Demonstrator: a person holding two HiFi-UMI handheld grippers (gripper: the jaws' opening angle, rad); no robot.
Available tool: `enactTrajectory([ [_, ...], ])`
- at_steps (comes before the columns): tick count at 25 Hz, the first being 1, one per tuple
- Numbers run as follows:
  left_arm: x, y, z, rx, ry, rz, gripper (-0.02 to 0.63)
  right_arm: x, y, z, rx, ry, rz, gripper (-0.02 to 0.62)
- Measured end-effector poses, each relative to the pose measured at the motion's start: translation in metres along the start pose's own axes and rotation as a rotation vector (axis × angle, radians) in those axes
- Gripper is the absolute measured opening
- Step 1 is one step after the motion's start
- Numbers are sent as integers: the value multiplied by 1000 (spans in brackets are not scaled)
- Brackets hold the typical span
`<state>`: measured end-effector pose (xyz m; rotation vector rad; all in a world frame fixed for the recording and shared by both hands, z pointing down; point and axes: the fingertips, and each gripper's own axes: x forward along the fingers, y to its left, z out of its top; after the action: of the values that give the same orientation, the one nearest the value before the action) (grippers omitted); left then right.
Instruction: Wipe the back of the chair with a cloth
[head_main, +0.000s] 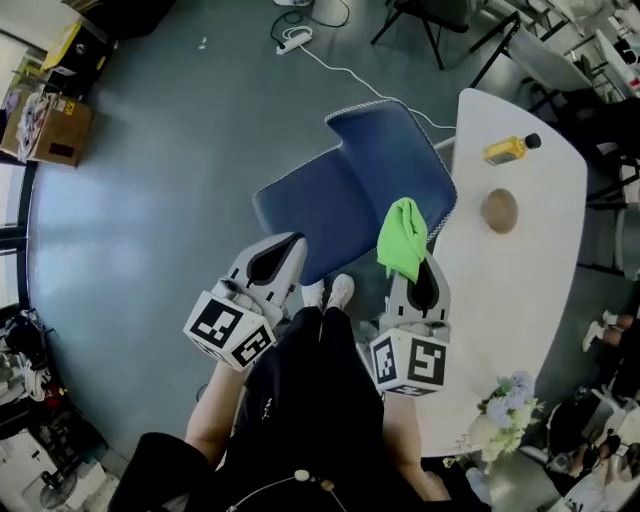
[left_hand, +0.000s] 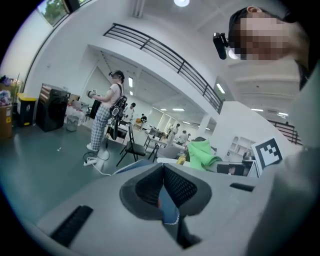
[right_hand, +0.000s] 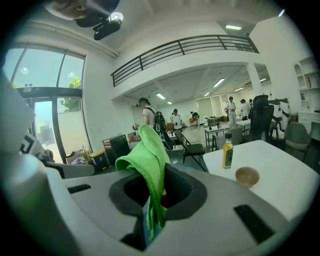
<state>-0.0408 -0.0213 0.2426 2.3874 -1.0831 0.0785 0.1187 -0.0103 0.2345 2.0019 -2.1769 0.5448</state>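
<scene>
A blue padded chair (head_main: 370, 175) stands on the grey floor beside the white table (head_main: 520, 300), just ahead of the person's feet. My right gripper (head_main: 421, 277) is shut on a bright green cloth (head_main: 403, 238), which bunches up above the jaws and hangs over the chair's right edge. In the right gripper view the green cloth (right_hand: 147, 155) droops from between the pads of my right gripper (right_hand: 155, 192). My left gripper (head_main: 278, 262) hovers over the chair's near left edge. In the left gripper view my left gripper (left_hand: 163, 180) is shut with nothing held, and blue chair fabric (left_hand: 170, 212) shows below it.
On the table are a yellow bottle (head_main: 511, 149), a round wooden bowl (head_main: 500, 210) and a bunch of flowers (head_main: 505, 410). A power strip with a white cable (head_main: 295, 40) lies on the floor beyond the chair. Cardboard boxes (head_main: 50, 120) stand at far left, a black folding chair (head_main: 430, 20) behind.
</scene>
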Motion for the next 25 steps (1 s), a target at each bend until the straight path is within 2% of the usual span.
enactTrajectory([
  [6,-21,-40,61,100,-101,-59,6,-40,24,60,-30,-128,12,49],
  [14,-61,-66,133,230,-267,-60,6,-97,44,138,-90,-326,21,49],
  [19,-78,-88,156,309,-331,-74,6,-116,48,166,-124,-410,2,49],
  [25,-85,-108,168,374,-379,-81,6,-123,55,185,-135,-476,21,48],
])
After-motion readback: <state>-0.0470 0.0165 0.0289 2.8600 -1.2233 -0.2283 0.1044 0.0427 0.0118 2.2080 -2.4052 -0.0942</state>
